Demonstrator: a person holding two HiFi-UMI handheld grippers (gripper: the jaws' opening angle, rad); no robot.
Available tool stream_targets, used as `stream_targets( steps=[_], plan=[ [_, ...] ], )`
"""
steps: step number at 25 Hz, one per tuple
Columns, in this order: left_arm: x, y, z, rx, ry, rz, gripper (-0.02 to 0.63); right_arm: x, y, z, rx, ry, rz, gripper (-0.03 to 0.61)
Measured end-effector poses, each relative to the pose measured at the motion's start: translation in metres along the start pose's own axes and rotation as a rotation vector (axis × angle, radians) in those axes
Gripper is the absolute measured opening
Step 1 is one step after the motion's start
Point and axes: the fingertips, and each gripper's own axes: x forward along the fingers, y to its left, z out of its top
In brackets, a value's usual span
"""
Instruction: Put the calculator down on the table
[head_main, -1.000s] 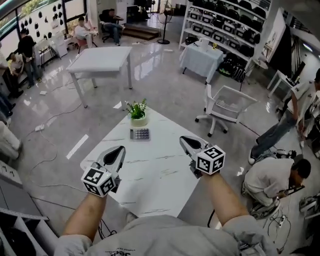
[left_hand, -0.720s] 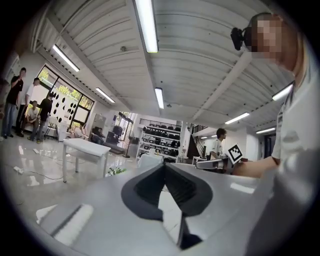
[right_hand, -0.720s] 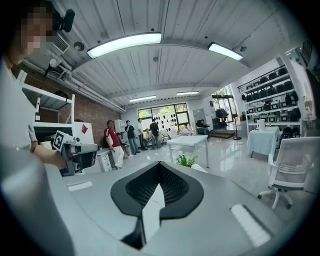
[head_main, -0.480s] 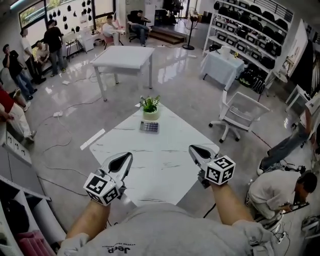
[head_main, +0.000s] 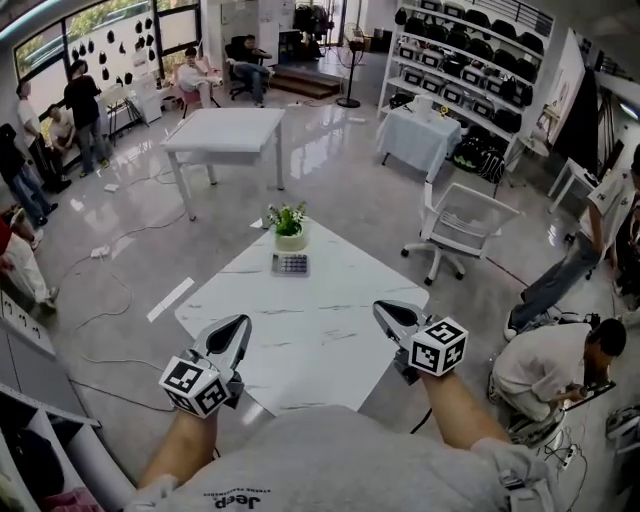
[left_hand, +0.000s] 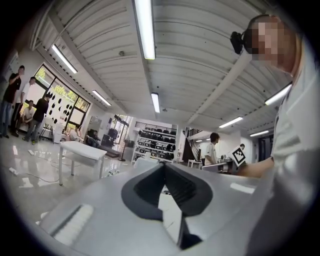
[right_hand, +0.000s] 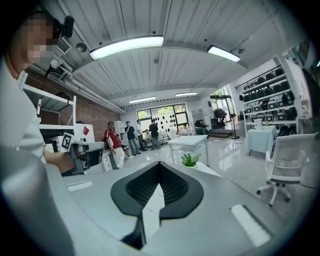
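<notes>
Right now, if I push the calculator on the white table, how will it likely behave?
The calculator lies flat and low, so it would probably slide rather than tip or roll. The table top looks smooth and glossy, so it may slide easily. It looks small and rigid, likely light; the potted plant just behind it could be bumped.

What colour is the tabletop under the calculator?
White with faint grey veining; the tabletop under the calculator shows best in the head view.

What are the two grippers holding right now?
Nothing. The left gripper and the right gripper are both shut and empty. The calculator lies on the table, far from both.
</notes>
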Motion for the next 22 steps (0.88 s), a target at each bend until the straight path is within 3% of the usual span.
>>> stream_targets(
  steps=[22],
  plan=[
    [-0.002,0.004,-0.001,-0.03,-0.003,0.005,0.061,-0.004,-0.003,0.009,-0.072,-0.016,-0.023,0.003]
  ],
)
